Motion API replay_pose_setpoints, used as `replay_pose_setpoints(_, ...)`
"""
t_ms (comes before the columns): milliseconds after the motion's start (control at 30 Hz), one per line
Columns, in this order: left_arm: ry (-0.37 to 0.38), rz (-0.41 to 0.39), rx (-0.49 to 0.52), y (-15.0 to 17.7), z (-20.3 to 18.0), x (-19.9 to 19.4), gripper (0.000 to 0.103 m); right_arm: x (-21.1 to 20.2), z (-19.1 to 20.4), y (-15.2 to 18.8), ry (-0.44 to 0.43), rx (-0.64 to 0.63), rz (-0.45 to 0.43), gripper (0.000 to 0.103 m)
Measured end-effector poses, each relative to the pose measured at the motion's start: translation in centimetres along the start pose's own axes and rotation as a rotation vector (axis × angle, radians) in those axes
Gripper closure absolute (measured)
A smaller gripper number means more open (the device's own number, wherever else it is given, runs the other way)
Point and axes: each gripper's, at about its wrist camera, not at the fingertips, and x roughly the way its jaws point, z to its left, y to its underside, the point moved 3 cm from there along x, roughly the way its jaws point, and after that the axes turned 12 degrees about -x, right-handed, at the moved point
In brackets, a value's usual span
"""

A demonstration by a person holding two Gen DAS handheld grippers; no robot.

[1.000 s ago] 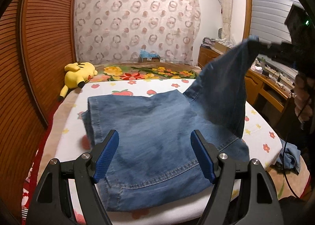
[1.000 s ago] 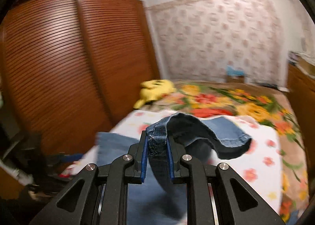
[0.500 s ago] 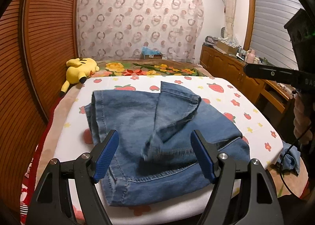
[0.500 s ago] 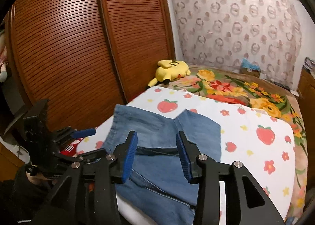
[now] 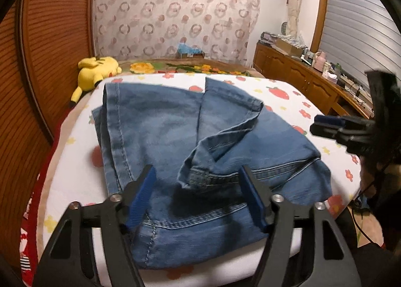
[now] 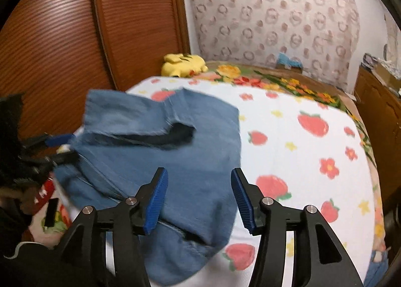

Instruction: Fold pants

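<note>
Blue denim pants (image 5: pixel 160 136) lie folded on the strawberry-print sheet (image 5: pixel 283 91) of a bed; a leg end lies loosely rumpled on top (image 5: pixel 225 126). My left gripper (image 5: pixel 198 196) is open and empty, just above the near waistband edge. My right gripper (image 6: pixel 199 198) is open and empty, low over the pants (image 6: pixel 190 156) at their right side. The right gripper also shows at the right of the left wrist view (image 5: pixel 323 126), and the left gripper shows at the left of the right wrist view (image 6: pixel 57 147).
A yellow plush toy (image 5: pixel 96 71) lies at the bed's far left by the wooden slatted wardrobe (image 5: pixel 50 48). A floral blanket (image 5: pixel 190 67) covers the bed's far end. A wooden dresser with clutter (image 5: pixel 310 73) runs along the right.
My right gripper opened and let the pant leg drop onto the folded pants, then came down beside them. My left gripper moved closer to the pants, still open.
</note>
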Motion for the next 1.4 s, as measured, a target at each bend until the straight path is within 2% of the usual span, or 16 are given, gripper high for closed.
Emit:
replay_pose_setpoints(33, 0.009, 0.015, -0.002, 0.1, 0.1, 0.4, 0.043, 0.7, 0.1, 0.2, 0.012, 0.002, 0.012, 0.048)
replay_pose_setpoints(133, 0.041, 0.045, 0.002, 0.1, -0.1, 0.9, 0.060, 2.0, -0.2, 0.1, 0.027, 0.025, 0.031, 0.048)
replay_pose_setpoints(200, 0.055, 0.056, 0.022, 0.2, -0.7, 0.9, 0.078, 2.2, -0.2, -0.2, 0.028, 0.044, 0.028, 0.048)
replay_pose_setpoints(233, 0.060, 0.056, 0.041, 0.3, -1.2, 0.7, 0.083, 2.2, -0.3, -0.4, 0.034, 0.049, 0.026, 0.048)
replay_pose_setpoints(367, 0.068, -0.012, 0.085, -0.5, -2.9, -2.0, 0.087, 1.7, -0.3, -1.2, 0.069, 0.049, 0.016, 0.048)
replay_pose_setpoints(500, 0.101, -0.109, 0.055, -2.3, -2.9, -6.1, 0.087, 2.3, -0.1, -1.2, 0.074, 0.072, 0.013, 0.048)
replay_pose_setpoints(600, 0.084, -0.122, 0.063, -2.7, -2.7, -7.3, 0.087, 2.6, 0.4, -1.4, 0.048, 0.098, 0.010, 0.048)
replay_pose_setpoints(800, 0.015, -0.020, 0.049, -0.3, -0.6, -4.4, 0.087, 2.4, 1.2, -1.9, 0.024, 0.087, -0.006, 0.048)
replay_pose_setpoints(967, 0.011, 0.020, 0.028, 0.7, 0.4, -3.0, 0.086, 2.2, 1.9, -2.0, 0.003, 0.071, -0.006, 0.048)
replay_pose_setpoints(1133, 0.005, 0.009, 0.025, 0.5, 0.3, -3.2, 0.078, 2.1, 1.1, -0.6, -0.019, 0.070, -0.015, 0.048)
replay_pose_setpoints(1233, 0.001, -0.009, 0.032, 0.0, 0.0, -3.8, 0.067, 3.2, 1.5, -0.5, -0.028, 0.070, -0.013, 0.048)
replay_pose_setpoints(1300, -0.003, -0.024, 0.032, -0.4, 0.1, -4.1, 0.051, 3.7, 1.8, -0.4, -0.032, 0.065, -0.008, 0.048)
replay_pose_setpoints(1400, -0.008, -0.033, 0.024, -1.0, 0.2, -4.0, 0.046, 4.4, 2.2, -0.2, -0.034, 0.058, 0.000, 0.048)
